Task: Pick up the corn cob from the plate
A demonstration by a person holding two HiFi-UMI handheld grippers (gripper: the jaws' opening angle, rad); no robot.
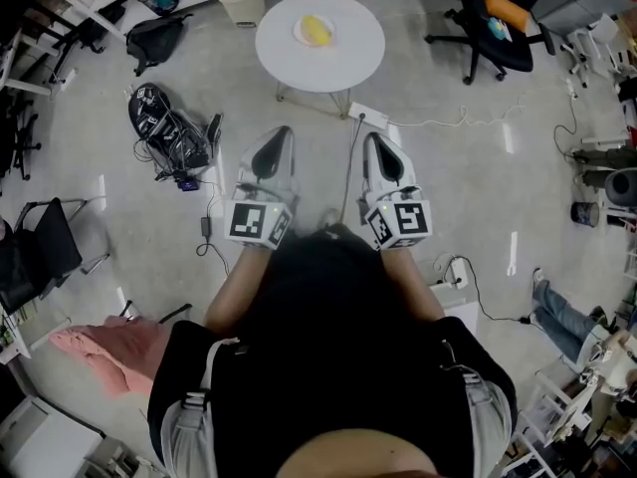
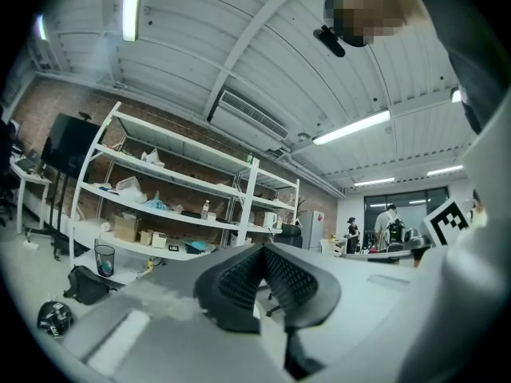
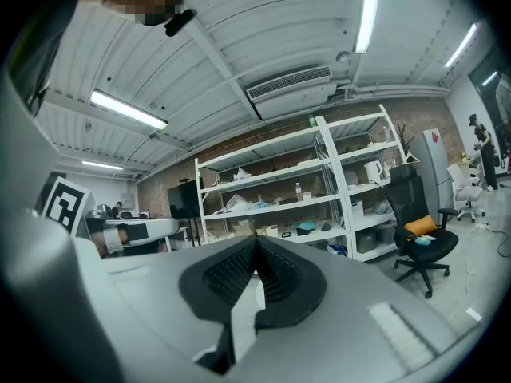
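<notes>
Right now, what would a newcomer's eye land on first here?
The yellow corn cob on its plate, on the round white table at the head view's top centre. Nearer the person, the left gripper and right gripper point toward it side by side, both shut and empty, well short of the table.

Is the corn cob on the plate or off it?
On it: the corn cob lies on the white plate, which stands on the round table.

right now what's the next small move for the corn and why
Probably move forward toward the round table: the corn cob lies on its plate there, well ahead of the left gripper and right gripper, both shut and empty.
</notes>
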